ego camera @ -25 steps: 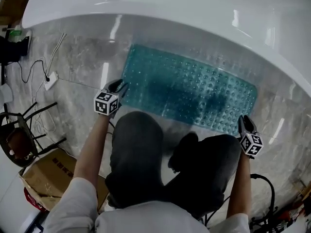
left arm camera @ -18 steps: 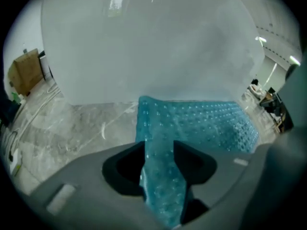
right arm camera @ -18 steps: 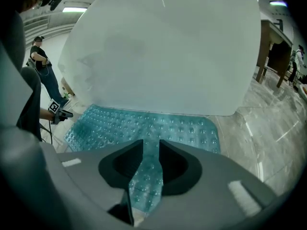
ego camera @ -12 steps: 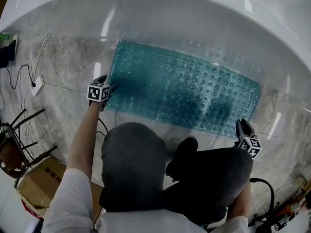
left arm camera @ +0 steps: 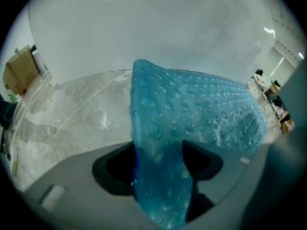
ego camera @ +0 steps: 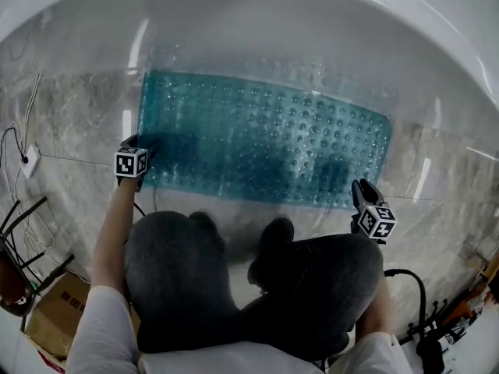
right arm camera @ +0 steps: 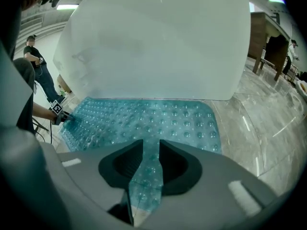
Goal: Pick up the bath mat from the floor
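A teal, bumpy bath mat (ego camera: 265, 146) lies flat on the marble floor against the white bathtub (ego camera: 312, 22). My left gripper (ego camera: 139, 149) is at the mat's near left corner. In the left gripper view the mat (left arm camera: 201, 109) runs between the widely spread jaws of the left gripper (left arm camera: 158, 162), and no squeeze on it shows. My right gripper (ego camera: 362, 192) is at the mat's near right edge. In the right gripper view the right gripper (right arm camera: 151, 159) has its narrow jaws pinching a thin strip of the mat (right arm camera: 144, 119).
The person's knees (ego camera: 257, 287) crouch just behind the mat. Cables and a power strip (ego camera: 30, 162) lie at the left, with a chair (ego camera: 15, 248) and a cardboard box (ego camera: 47, 318) beyond. A black hose (ego camera: 413, 287) runs at the right. The tub wall bounds the far side.
My left gripper has moved from beside the mat's left corner onto its edge, so the mat now sits between its jaws. The right gripper stays on the near right edge.
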